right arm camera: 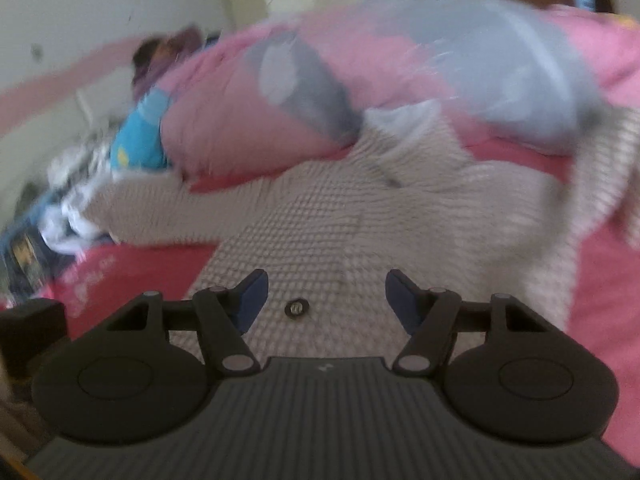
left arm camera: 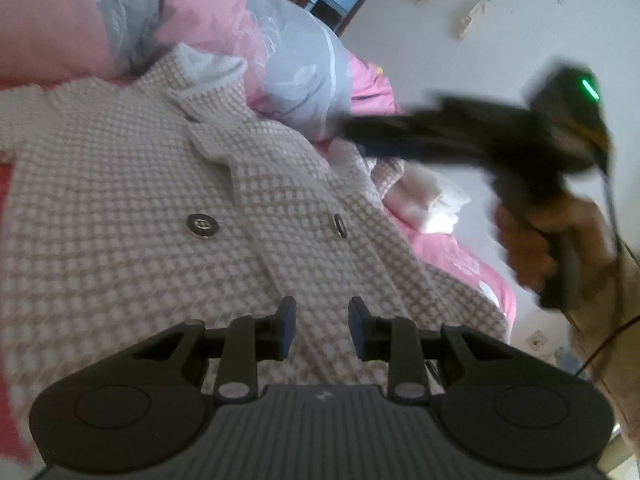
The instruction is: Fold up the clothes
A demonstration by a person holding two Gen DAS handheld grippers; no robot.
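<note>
Houndstooth woven coat (left arm camera: 160,208), beige and white, dark buttons down the front: lies face up and spread on the pink bedsheet (right arm camera: 600,300), collar toward the rolled pink-and-grey quilt (left arm camera: 280,52) on the far side of both tongs.

Left gripper (left arm camera: 322,330): jaws part-spread with a clear gap, nothing between them; coat hem area shows through the gap, directly beneath and ahead. Contact with the cloth cannot be told.

Right gripper (right arm camera: 324,300): jaws spread wide, empty; one button (right arm camera: 297,308) sits between and just past its fingertips. Seen from the left wrist it appears blurred, held in a hand (left arm camera: 532,240), raised over the coat's far side edge, apart from the fabric.

Sleeve: one stretches out beyond the right tongs' left finger, toward a heap of other clothes (right arm camera: 80,208).

Step in hand, as judged: coat laid flat, first fold not yet made; both tongs free to take hold.

Handling notes: fabric looks thick and stiff, so pinch a single layer at shoulder and hem edge, well clear of buttons. Bring the sleeve across the chest first, keep both tongs level while carrying the side over, and smooth the lapels before releasing.

Risk: thick cloth may slip from a shallow pinch.
</note>
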